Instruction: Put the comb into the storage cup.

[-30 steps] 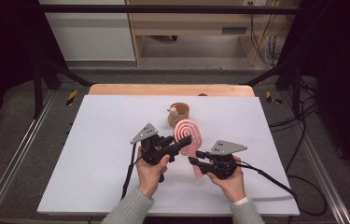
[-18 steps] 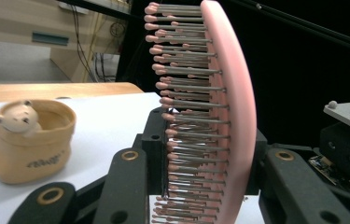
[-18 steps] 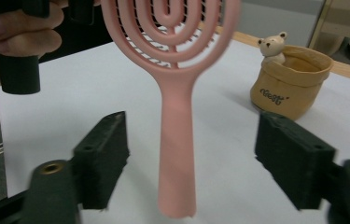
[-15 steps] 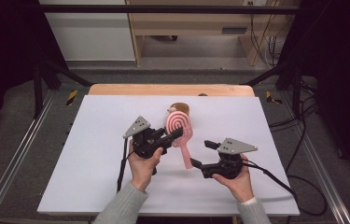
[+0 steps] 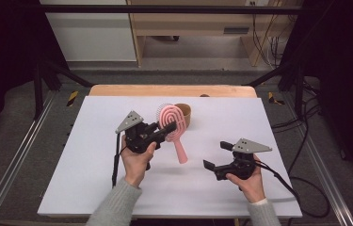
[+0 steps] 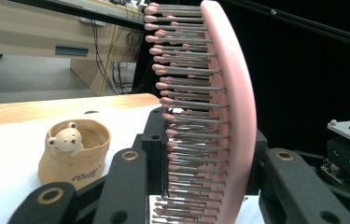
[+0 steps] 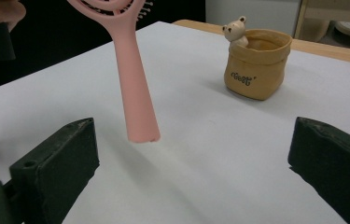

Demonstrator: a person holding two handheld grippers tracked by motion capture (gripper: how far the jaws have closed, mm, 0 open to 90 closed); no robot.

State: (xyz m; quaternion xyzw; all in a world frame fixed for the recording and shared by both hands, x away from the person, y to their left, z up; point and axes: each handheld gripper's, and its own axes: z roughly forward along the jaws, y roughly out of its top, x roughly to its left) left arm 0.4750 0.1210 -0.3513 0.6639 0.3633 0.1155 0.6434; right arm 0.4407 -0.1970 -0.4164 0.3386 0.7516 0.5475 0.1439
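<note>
The left gripper (image 5: 164, 131) has its jaws closed on the head of the pink hairbrush (image 5: 173, 126), which is lifted above the white table (image 5: 84, 160) with the handle hanging down toward the person. The right gripper (image 5: 215, 155) has just been opening; its jaws stand wide with nothing between them, apart from the handle. Behind the brush stands a tan bear pot (image 5: 184, 114).

A white table (image 5: 94, 188) with a wooden strip along its far edge carries one thing: a tan pot (image 5: 183, 115) with a small bear figure on its rim, standing upright near that far edge.
</note>
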